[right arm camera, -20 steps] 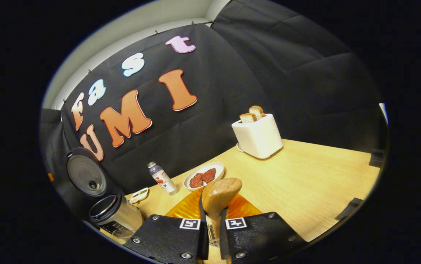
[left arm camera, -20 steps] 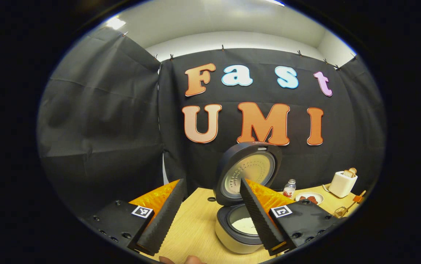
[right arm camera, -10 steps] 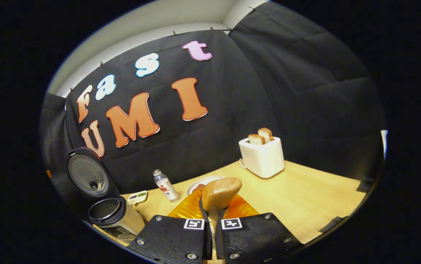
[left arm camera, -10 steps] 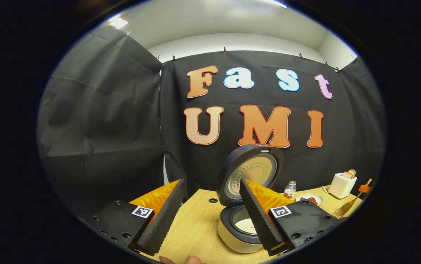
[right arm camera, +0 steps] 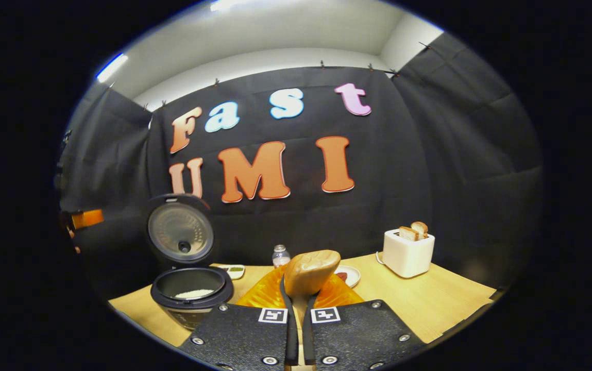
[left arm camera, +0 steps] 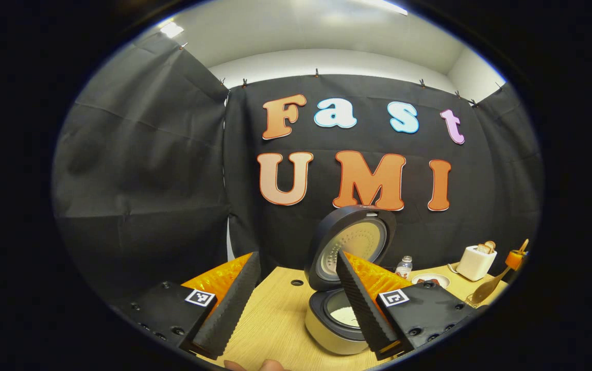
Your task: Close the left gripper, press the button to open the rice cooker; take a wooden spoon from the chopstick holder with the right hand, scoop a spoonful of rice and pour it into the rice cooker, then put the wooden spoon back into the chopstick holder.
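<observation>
Black cloth walls the booth on three sides, and a pale wooden table (right arm camera: 445,304) carries everything. Just ahead of the left gripper (left arm camera: 296,301), partly behind its right finger, the rice cooker (left arm camera: 334,330) stands with its lid (left arm camera: 352,247) swung upright and white rice showing in the pot; this gripper's fingers are spread wide and hold nothing, so the button press looks done. The right gripper (right arm camera: 296,309) has its fingers pinched on the handle of the wooden spoon (right arm camera: 310,272), whose bowl rises just above the fingertips.

Over the last second the right gripper has swung round: the white toaster (right arm camera: 408,252), earlier large and straight ahead of it, now sits off to its right, and the open cooker, earlier at the far left edge, has come close on its left front. From the left gripper view the spoon (left arm camera: 487,288) has lifted and tilted up at the far right. That reads as the spoon carried toward the cooker, or the pour finished; I cannot tell whether the bowl holds rice. A small bottle (right arm camera: 280,255) and a plate (right arm camera: 348,275) stand beyond the spoon.
</observation>
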A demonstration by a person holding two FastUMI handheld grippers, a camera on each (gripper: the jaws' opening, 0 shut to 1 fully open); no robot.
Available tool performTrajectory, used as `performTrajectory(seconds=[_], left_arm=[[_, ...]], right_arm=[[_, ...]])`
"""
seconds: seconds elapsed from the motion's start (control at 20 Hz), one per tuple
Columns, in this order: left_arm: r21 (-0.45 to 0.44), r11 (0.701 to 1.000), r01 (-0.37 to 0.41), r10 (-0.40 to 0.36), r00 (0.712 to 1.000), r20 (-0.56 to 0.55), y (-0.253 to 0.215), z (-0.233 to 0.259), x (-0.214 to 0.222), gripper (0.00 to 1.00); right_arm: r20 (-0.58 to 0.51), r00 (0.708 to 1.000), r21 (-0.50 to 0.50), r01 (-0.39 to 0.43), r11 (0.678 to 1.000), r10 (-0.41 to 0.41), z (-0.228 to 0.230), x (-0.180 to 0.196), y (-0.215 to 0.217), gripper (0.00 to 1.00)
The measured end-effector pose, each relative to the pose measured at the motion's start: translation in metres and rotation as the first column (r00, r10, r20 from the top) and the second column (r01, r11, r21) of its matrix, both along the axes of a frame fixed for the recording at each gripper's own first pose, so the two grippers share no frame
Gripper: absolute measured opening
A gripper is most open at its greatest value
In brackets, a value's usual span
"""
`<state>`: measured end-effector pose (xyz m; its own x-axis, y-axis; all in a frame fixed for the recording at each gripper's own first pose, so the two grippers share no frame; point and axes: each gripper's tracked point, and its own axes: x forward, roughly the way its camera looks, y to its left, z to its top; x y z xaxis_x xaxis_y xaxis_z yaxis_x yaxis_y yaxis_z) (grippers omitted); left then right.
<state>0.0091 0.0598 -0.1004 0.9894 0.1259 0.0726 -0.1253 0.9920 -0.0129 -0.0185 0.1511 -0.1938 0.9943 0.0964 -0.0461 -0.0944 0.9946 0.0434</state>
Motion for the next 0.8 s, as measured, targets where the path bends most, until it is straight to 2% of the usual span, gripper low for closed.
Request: performTrajectory(seconds=[0.15, 0.35, 0.55, 0.7, 0.8], left_arm=[[0.003, 1.000, 0.020, -0.020, 1.000, -0.009, -0.001, -0.003, 0.002, 0.99], [-0.002, 0.999, 0.039, -0.039, 0.999, -0.017, 0.002, -0.007, 0.004, 0.99], [-0.017, 0.999, 0.043, -0.043, 0.999, -0.023, 0.006, -0.014, 0.010, 0.99], [-0.029, 0.999, 0.042, -0.043, 0.998, -0.038, 0.009, -0.022, 0.013, 0.99], [-0.037, 0.999, 0.037, -0.039, 0.998, -0.044, 0.011, -0.025, 0.014, 0.99]], right_arm=[[-0.050, 0.998, -0.049, -0.036, 0.998, 0.033, -0.035, -0.006, 0.027, 0.03], [-0.100, 0.994, -0.120, 0.040, 0.992, -0.052, -0.076, -0.003, 0.018, 0.03], [-0.161, 0.984, -0.134, 0.054, 0.990, -0.076, -0.108, 0.002, 0.019, 0.03], [-0.179, 0.982, -0.070, 0.049, 0.996, -0.061, -0.120, 0.000, 0.024, 0.03], [-0.190, 0.981, 0.048, 0.043, 0.998, -0.033, -0.122, 0.002, 0.030, 0.03]])
